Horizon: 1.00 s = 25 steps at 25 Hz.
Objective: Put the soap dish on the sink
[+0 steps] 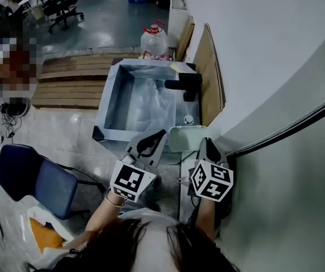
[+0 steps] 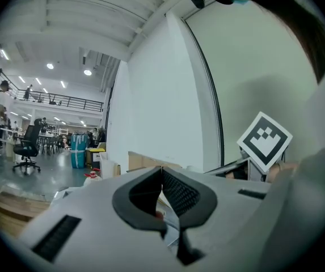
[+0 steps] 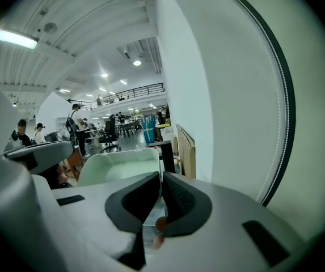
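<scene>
A pale green soap dish (image 1: 186, 139) rests on the near right corner of the metal sink (image 1: 108, 103), in front of the black faucet (image 1: 185, 84). In the right gripper view the soap dish (image 3: 119, 166) lies just beyond and left of the jaws, with the faucet (image 3: 167, 154) behind it. My right gripper (image 1: 208, 145) is beside the dish's right edge, shut and empty (image 3: 161, 177). The left gripper (image 1: 152, 142) hangs at the dish's left, over the sink's near rim, its jaws shut on nothing (image 2: 161, 171).
The curved white wall (image 1: 275, 67) stands close on the right. Cardboard sheets (image 1: 210, 72) lean against it beside the sink. A water jug (image 1: 154, 38) stands behind the sink, wooden pallets (image 1: 71, 78) to its left, and a blue chair (image 1: 34, 180) near left.
</scene>
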Each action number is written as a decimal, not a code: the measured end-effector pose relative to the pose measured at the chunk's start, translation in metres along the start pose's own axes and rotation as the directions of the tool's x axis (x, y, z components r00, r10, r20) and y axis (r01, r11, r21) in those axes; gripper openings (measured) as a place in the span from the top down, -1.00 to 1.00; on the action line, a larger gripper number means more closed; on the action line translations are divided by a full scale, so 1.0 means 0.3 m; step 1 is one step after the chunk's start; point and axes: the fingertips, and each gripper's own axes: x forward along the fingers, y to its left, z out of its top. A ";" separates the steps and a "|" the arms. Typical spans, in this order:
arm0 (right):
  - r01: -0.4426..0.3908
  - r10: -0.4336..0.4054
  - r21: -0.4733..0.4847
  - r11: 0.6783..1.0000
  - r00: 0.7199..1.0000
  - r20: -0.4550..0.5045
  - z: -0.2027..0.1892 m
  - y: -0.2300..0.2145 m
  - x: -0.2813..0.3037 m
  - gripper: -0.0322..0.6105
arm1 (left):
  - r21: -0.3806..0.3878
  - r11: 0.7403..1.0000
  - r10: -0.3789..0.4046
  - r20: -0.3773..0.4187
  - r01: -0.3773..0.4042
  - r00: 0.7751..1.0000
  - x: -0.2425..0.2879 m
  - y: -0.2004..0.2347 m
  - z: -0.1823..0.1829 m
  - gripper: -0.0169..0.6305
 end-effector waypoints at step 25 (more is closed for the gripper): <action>0.014 -0.028 -0.091 0.996 0.988 -0.154 -0.139 -0.039 0.318 0.79 | -0.040 0.998 -0.050 -0.036 0.049 0.998 0.196 0.124 -0.069 0.92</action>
